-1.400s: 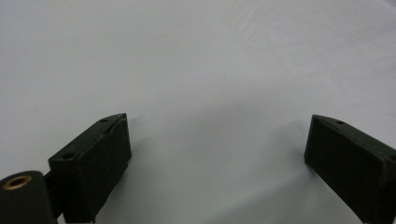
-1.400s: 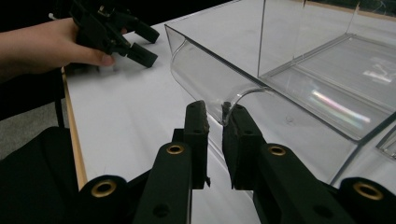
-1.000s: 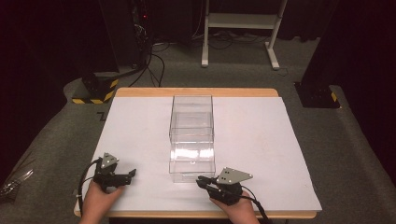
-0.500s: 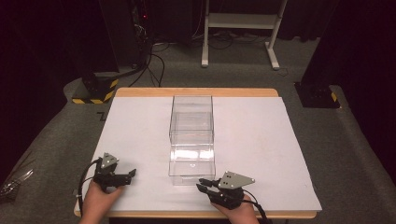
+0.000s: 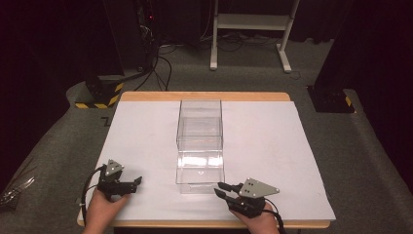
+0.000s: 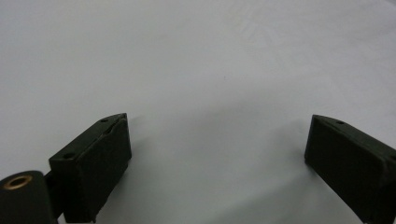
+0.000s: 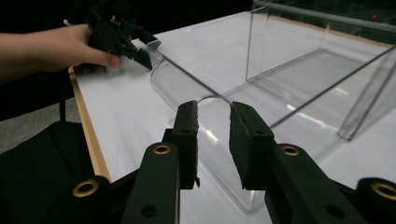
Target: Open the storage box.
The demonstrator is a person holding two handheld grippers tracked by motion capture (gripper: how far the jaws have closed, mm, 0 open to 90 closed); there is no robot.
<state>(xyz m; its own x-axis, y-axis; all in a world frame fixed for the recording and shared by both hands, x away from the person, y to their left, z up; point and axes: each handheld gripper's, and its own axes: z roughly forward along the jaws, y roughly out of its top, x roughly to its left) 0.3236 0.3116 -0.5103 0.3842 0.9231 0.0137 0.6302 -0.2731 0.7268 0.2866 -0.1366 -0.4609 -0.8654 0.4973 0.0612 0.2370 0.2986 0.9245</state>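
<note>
1. Rightward, nothing big: right gripper [image 5: 224,189] edges closer to clear box's near corner.
2. Clear box [image 5: 200,141] sits mid-table on white sheet [image 5: 146,141].
3. Right jaws narrowly parted, empty.
4. Left gripper [image 5: 135,182] wide open, empty, well left of box.

1 clear box [image 5: 200,146], 2 claws, 1 table [image 5: 272,136]

Overhead light brightens the white table sheet [image 5: 272,146]; surroundings stay dark. Glare streaks the clear box [image 7: 299,88] beyond the right gripper [image 7: 214,140]. Soft shadows lie beside the left gripper [image 6: 217,154], whose near jaws blur.
</note>
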